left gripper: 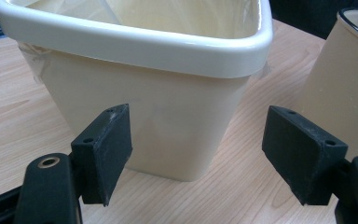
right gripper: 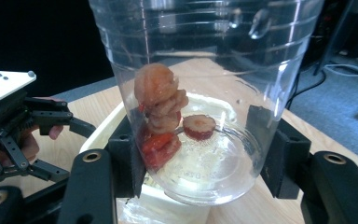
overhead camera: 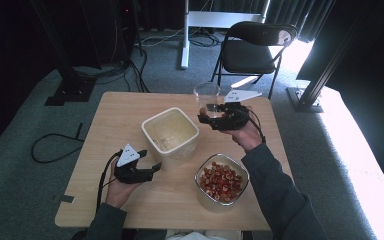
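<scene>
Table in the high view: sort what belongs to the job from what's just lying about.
In the job:
clear plastic cup in the right gripper
cream bin
left gripper
bowl of red pieces

Lying about:
folding chair
floor cables

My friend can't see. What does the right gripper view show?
The right hand-held gripper squeezes a clear cup holding a few red fruit slices. Behind it are a cream tub on the table and the left hand-held gripper.

Overhead view; two close tongs-mounted cameras
</scene>
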The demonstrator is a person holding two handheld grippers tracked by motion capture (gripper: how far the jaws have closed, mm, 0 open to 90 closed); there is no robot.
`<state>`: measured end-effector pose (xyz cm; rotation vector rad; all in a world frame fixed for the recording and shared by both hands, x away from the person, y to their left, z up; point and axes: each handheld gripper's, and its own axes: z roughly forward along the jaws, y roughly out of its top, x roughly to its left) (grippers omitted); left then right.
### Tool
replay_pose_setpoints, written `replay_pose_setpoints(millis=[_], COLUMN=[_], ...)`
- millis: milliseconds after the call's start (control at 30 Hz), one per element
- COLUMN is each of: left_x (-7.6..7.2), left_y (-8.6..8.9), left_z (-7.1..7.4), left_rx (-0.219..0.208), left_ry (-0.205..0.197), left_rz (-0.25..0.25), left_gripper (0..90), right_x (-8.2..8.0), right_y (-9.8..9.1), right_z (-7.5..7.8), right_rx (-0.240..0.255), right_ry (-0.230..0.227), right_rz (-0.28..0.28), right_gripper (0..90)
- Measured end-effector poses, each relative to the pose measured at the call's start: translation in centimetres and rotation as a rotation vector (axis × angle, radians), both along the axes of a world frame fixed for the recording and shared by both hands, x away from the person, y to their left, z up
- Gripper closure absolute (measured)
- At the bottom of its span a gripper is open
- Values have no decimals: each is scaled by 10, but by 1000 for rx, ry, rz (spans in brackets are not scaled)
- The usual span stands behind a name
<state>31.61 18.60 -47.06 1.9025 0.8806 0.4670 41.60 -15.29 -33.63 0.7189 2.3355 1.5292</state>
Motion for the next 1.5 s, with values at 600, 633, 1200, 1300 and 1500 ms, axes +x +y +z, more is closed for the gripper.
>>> replay_pose_setpoints(millis=[600, 633, 1200, 1300, 1500], left_x=[-1, -1, -1, 0, 1], left_y=[1, 1, 4, 6, 7], left_z=[1, 1, 1, 2, 2], left_rx=[-6, -5, -10, -7, -5], left_ry=[-3, -3, -5, -4, -6], left_rz=[4, 3, 11, 14, 18], left_gripper=[248, 248, 247, 248, 248], right_x=[23, 27, 18, 17, 19], right_y=[49, 53, 29, 12, -23], right_z=[-2, -5, -4, -8, -22], right_rx=[-97, -106, -102, -93, -67], right_ry=[47, 87, 50, 58, 75], right_rz=[52, 68, 30, 0, -72], right_gripper=[202, 192, 206, 218, 235])
